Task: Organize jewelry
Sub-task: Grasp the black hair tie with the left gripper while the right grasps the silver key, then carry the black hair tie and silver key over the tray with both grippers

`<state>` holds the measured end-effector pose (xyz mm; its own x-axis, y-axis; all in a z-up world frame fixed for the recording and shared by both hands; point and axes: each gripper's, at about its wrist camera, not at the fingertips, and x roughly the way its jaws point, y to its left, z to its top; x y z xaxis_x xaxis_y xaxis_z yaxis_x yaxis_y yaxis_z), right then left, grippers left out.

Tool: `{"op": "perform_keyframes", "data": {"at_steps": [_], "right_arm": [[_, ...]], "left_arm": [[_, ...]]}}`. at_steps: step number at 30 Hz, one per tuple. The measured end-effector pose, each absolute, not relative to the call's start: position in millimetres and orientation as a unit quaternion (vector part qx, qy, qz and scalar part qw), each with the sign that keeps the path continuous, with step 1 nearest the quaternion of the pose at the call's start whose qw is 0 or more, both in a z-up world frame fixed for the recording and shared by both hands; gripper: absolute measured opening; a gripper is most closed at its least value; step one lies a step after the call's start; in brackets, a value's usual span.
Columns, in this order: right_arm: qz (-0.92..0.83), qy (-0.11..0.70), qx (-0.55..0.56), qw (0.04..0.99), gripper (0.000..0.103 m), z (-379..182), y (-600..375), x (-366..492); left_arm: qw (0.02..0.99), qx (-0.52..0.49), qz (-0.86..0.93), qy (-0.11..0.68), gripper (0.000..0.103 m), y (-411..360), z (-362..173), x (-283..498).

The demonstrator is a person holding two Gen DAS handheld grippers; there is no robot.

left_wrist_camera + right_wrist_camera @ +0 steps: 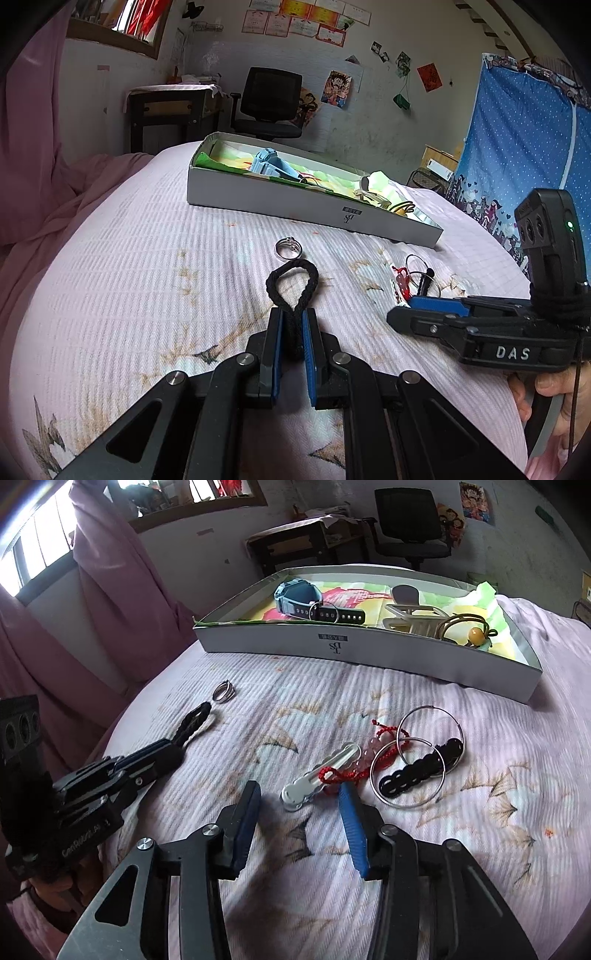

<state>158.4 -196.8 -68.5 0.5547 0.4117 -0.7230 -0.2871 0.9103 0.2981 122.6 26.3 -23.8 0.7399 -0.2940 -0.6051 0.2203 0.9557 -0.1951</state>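
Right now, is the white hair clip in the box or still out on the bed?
Out. The white hair clip lies on the bedspread in front of the open right gripper, short of the box.

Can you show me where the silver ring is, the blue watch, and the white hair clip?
silver ring point(290, 249), left wrist view, on its band.
blue watch point(297, 594), right wrist view, on its case, inside the box.
white hair clip point(317, 777), right wrist view, on its middle, on the bedspread.

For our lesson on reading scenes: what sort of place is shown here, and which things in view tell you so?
Most likely a bedroom in a home. The work surface is a bed with a pale pink quilted bedspread; a black mesh office chair stands by a dark wooden desk, and paper posters and certificates cover the wall.
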Motion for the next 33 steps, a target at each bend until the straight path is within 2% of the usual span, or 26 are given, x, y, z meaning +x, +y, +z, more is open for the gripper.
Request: {"op": "perform_keyframes", "data": {"at_steps": [5,10,12,22,33], "right_arm": [[0.194,0.428,0.093,0.878,0.039,-72,-198,168],[0.196,0.427,0.103,0.877,0.02,-75,-200,165],[0.198,0.426,0.106,0.876,0.016,-75,-200,161],[0.214,0.408,0.094,0.882,0.015,-70,-201,138],[0.202,0.314,0.044,0.927,0.015,-33,-203,124]], "left_arm": [[0.931,-0.054,-0.138,0.333,0.01,26,-24,123],[0.931,-0.055,-0.138,0.333,0.01,26,-24,123],[0.931,-0.056,-0.14,0.332,0.01,26,-25,123],[0.934,-0.062,-0.148,0.319,0.01,27,-20,116],[0.947,-0.058,-0.14,0.283,0.01,10,17,118]]}}
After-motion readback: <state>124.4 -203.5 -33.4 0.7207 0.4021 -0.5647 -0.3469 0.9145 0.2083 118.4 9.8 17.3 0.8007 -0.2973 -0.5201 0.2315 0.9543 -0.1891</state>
